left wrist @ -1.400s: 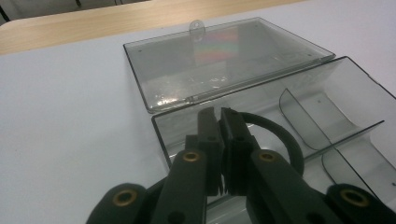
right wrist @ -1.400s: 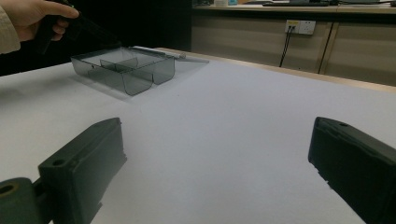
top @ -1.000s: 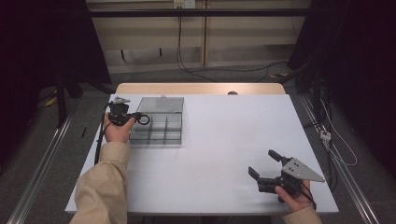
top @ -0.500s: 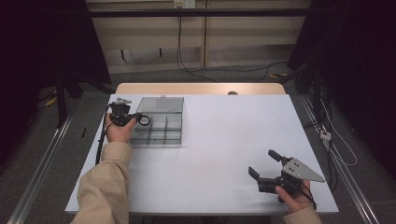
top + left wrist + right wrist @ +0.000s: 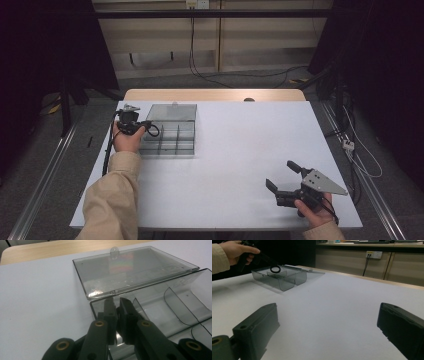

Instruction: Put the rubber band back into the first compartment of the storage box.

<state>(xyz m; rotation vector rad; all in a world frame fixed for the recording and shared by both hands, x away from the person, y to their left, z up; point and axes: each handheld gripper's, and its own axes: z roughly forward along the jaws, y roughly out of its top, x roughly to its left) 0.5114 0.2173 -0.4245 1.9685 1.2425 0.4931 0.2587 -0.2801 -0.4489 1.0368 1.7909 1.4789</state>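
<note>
- setting: a lab or test room built for recording.
- white table (image 5: 225, 150) stands alone on grey floor (image 5: 45, 185), metal floor rails (image 5: 42, 187) alongside.
- black curtains (image 5: 380, 60) flank it.
- loose cables (image 5: 200, 70) run to wall sockets (image 5: 373, 254).

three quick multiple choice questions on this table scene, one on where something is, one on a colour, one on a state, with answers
1. Where does the clear compartment box sit on the white table?
A. near its left edge
B. at its middle
C. by the right gripper

2. What colour is the box?
A. red
B. smoky grey see-through
C. solid white

3. How is the box's lid?
A. shut
B. taken away
C. swung open, lying flat behind the box

Answers: 1 A, the high view shows it beside the left gripper, far from the right gripper. 2 B, the dividers show through its walls. 3 C, the left gripper view shows the lid flat on the table.
</note>
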